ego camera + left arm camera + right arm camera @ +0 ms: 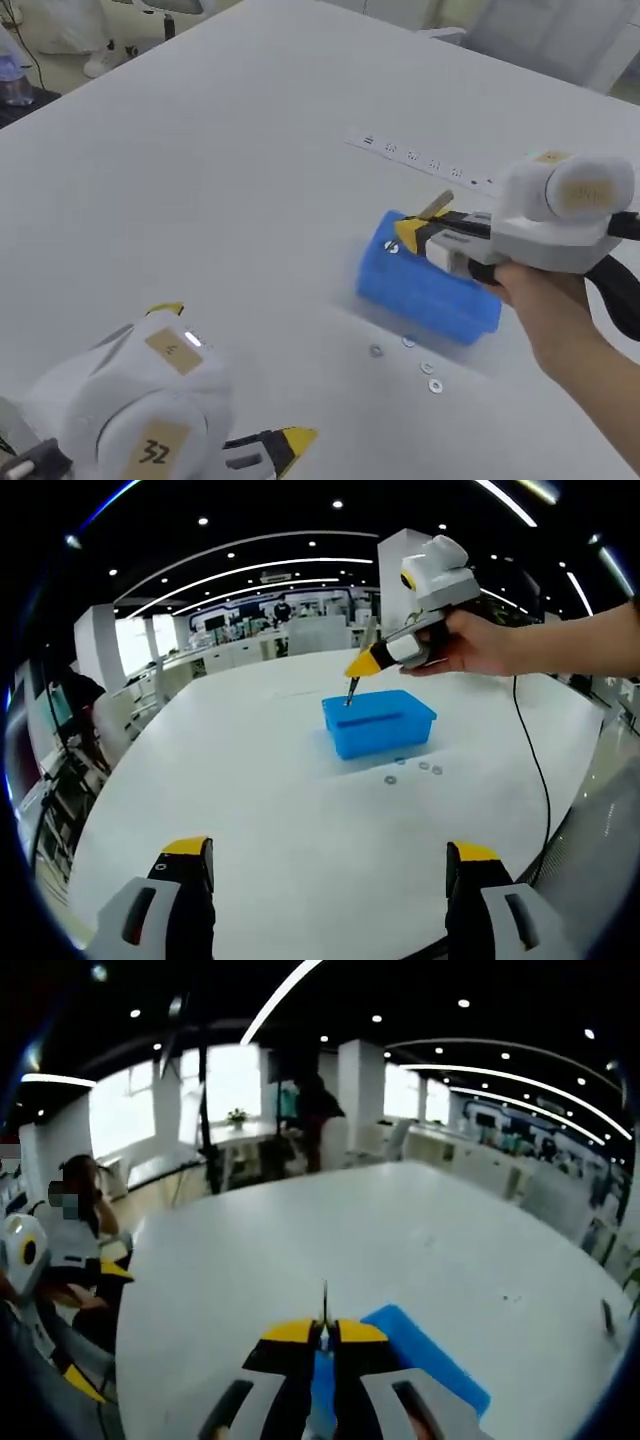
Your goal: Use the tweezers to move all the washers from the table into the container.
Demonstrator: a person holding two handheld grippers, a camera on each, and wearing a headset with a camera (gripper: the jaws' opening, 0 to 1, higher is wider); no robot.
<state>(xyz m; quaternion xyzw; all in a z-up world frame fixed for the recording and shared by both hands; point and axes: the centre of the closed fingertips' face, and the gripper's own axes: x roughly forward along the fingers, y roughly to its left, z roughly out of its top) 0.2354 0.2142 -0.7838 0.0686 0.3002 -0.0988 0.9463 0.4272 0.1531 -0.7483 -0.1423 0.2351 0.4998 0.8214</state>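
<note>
1. Right gripper [408, 232]: held in a hand [540, 300] at the right of the head view. Its jaws are clenched on the tweezers [352, 688]. In the right gripper view the two yellow tips sit pressed together, with a thin metal point sticking out between them.
2. Tweezers: angled downward, with the point over one end of the blue container [430, 295]. In the left gripper view the point dips at the left end of the open top.
3. A small ring [392, 247] shows silvery at the tweezer point in the head view, against the blue. I cannot tell whether it is pinched or lying inside.
4. Container: rectangular with an open top, sitting flat on the white table [220, 180], right of centre in the head view.
5. Washers [435, 385]: four lie loose on the table in a short scattered line. They are just beside the container's long side nearest the person, and none touches it.
6. Left gripper [328, 855]: low and close to the person, at the bottom left of the head view. Its jaws are spread wide with nothing between them, and it is well apart from the container and the washers.
7. Power strip [420, 158]: white, lying flat on the table beyond the container.
</note>
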